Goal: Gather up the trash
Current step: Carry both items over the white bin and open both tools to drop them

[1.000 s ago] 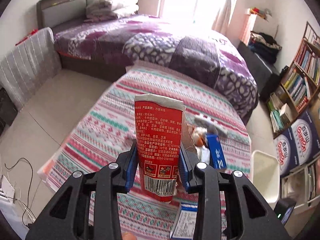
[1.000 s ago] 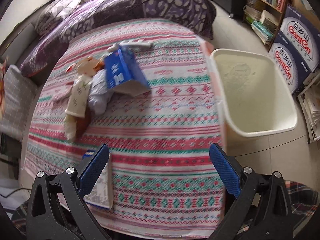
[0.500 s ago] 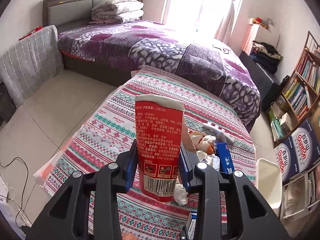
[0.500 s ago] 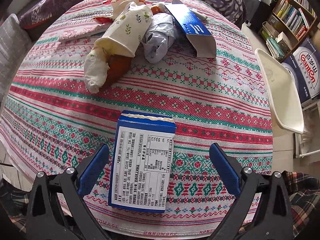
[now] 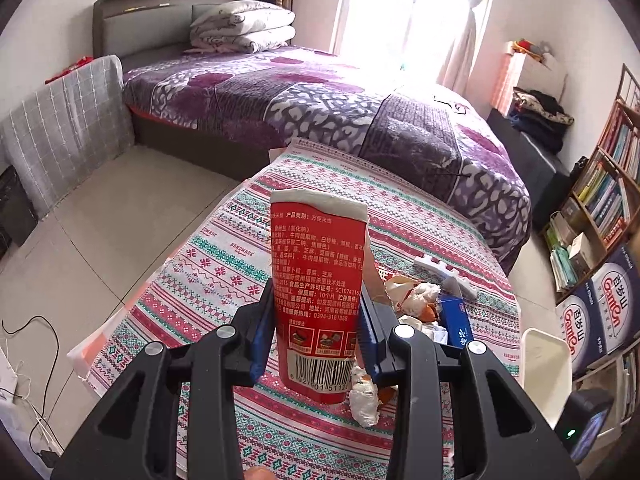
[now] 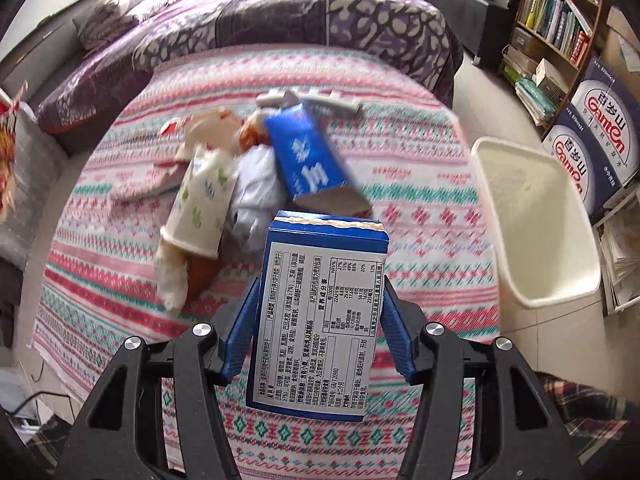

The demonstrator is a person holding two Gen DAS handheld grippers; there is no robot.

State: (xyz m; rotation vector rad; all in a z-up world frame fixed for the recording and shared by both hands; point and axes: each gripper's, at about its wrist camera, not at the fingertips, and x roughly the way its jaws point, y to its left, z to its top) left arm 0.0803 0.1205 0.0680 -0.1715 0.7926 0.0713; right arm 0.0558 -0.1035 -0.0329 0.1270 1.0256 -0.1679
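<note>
The left claw (image 5: pixel 318 330) is closed on a red food packet (image 5: pixel 318 292), gripping it across its lower half so that the sealed top edge stands upright, clear of the patterned worktop (image 5: pixel 208 272); held this way the packet is off the surface and, judged from the pictures, ready for carrying to the bin. The right claw (image 6: pixel 316 330) has just been closing, and its blue pads now press on both long sides of a blue carton (image 6: pixel 320 312), with the white nutrition label facing the camera. The carton appears lifted off the cloth, though contact at its lower edge cannot be confirmed. The grip across the narrow width suits a rigid box, since the flat sides give the pads parallel faces. A cream waste bin (image 6: pixel 536 292) stands on the floor just beside the worktop's edge, to the right in the right wrist view, open side up and apparently empty, so neither held item has yet been deposited. Remaining trash lies grouped near the middle of the worktop: an opened blue box (image 6: pixel 308 156), a patterned paper cup (image 6: pixel 202 204) on its side, a crumpled grey-white wrapper (image 6: pixel 256 196), and white tissue (image 6: pixel 172 280) beside the cup. These items touch or overlap, so each will probably need a separate pick.
</note>
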